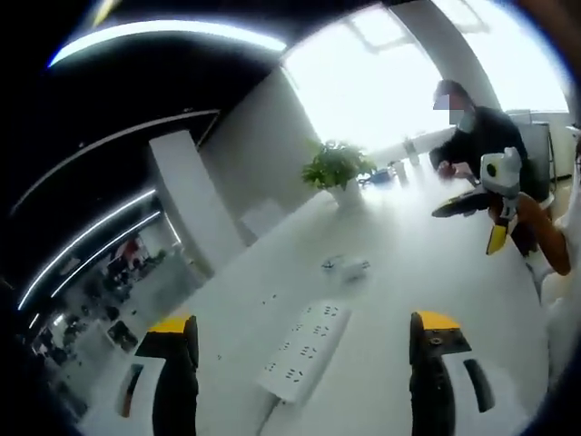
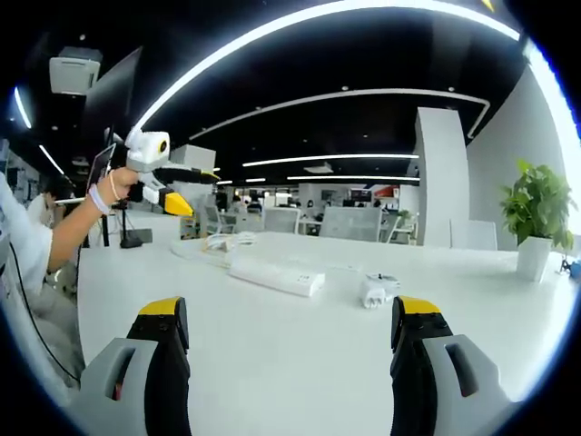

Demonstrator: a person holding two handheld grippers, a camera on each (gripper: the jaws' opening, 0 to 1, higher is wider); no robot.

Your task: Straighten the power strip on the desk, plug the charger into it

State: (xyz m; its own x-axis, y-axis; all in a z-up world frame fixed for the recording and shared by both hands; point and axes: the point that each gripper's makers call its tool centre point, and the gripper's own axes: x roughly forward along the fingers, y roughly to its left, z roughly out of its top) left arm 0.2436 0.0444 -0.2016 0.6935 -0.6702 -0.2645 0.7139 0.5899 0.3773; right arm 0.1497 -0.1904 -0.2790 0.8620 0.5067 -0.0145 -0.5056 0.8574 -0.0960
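Both grippers are hovering above the white table point(image 2: 272, 354) with their fingers spread wide and holding nothing. In the left gripper view, the power strip point(image 1: 305, 349) is lying just ahead of the left gripper point(image 1: 309, 363), between its fingers, its long axis running slantwise away toward the charger point(image 1: 348, 266), which is sitting a little farther on. In the right gripper view, the right gripper point(image 2: 290, 350) is facing the power strip point(image 2: 275, 275) from well apart, its length lying crosswise, with the charger point(image 2: 379, 290) just beside its near end. The left gripper seems nearer, so it looks better placed for straightening; a potted plant point(image 1: 337, 171) is standing beyond.
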